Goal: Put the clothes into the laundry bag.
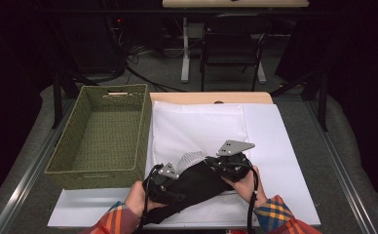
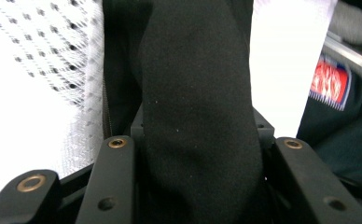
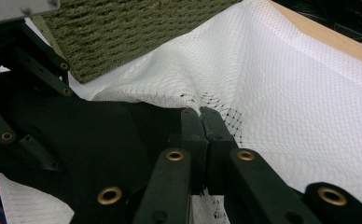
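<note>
At lower centre of the high view, black garment (image 1: 197, 187) on white mesh bag (image 1: 201, 129), left gripper (image 2: 195, 154) fingers clamped round a thick fold. Right gripper (image 3: 201, 116) fingers pinched tight on bag's mesh edge. Best lifted open, cloth fed in slowly

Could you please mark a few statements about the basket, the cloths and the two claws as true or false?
1. The green basket holds folded clothes. False: its inside is bare.
2. The right claw is pinched shut on the white mesh cloth. True.
3. The black cloth runs between the jaws of the left claw. True.
4. The basket stands right of the white cloth. False: it stands to its left.
5. The black cloth lies inside the basket. False: it lies on the white cloth.
</note>
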Available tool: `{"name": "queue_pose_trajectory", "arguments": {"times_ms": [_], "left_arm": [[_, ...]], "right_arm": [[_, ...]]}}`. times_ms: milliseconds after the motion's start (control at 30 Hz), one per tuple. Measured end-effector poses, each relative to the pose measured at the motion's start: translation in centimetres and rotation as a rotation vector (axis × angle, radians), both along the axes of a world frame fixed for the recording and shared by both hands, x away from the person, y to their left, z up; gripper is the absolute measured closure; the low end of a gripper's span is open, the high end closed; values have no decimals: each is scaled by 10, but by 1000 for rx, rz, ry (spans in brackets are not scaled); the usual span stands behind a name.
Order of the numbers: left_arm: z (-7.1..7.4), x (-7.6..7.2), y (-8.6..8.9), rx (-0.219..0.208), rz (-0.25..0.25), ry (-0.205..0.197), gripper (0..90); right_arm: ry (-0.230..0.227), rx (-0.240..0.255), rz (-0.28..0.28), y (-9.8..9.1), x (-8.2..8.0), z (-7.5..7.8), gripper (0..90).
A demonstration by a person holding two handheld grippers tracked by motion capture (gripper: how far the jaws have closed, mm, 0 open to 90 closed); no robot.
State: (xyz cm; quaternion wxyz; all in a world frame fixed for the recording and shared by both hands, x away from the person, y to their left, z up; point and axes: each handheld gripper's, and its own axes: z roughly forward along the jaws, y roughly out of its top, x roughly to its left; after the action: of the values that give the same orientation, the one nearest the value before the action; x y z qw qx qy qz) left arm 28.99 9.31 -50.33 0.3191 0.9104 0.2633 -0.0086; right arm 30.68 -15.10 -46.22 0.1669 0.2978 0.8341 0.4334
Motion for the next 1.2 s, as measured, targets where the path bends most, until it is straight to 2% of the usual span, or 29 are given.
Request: {"name": "queue_pose_trajectory", "arguments": {"times_ms": [100, 167, 267, 333, 400, 467, 500, 567, 700, 733, 800, 833, 967, 1000, 1100, 1200], "left_arm": [[5, -2, -4, -28, 104, 16, 589], [4, -2, -11, -11, 140, 7, 580], [-4, -1, -21, 44, 122, -33, 550], [-8, -2, -21, 73, 102, -49, 494], [-9, 0, -17, 67, 91, -34, 425], [-9, 1, -14, 64, 84, -39, 348], [-9, 0, -13, 61, 60, -34, 320], [-7, -2, -10, 65, 54, -49, 264], [-4, -8, -2, 56, 6, -39, 165], [-4, -10, 0, 59, 7, -41, 154], [-4, -12, 3, 55, -22, -31, 148], [-5, -13, 3, 62, -10, -34, 145], [-10, -9, 4, 59, -33, -16, 146], [-12, -8, 4, 54, -55, -2, 155], [-18, -6, 1, 61, -79, -13, 176], [-21, -5, -1, 57, -68, -10, 248]], "right_arm": [[-5, 7, -3, 0, -1, 2, 896], [-5, 9, -3, 1, -1, 2, 896], [-3, 5, -1, 2, -1, 0, 895], [1, 2, -4, 2, -1, -1, 896], [7, -1, -3, 2, 0, -3, 895], [11, -2, -2, 1, 0, -3, 895], [13, -1, -3, 1, -1, -3, 896], [12, -1, -2, 1, 0, -4, 896], [13, 0, -4, 0, -1, -4, 895], [14, 2, -6, 0, -1, -4, 895], [13, 0, -6, -1, 0, -4, 895], [15, 1, -8, -1, 0, -4, 895], [11, 0, -4, -2, 0, -4, 895], [11, -1, -4, -2, 0, -4, 895], [10, -1, -5, -2, 0, -4, 895], [8, -2, -7, -2, 0, -4, 895]]}}
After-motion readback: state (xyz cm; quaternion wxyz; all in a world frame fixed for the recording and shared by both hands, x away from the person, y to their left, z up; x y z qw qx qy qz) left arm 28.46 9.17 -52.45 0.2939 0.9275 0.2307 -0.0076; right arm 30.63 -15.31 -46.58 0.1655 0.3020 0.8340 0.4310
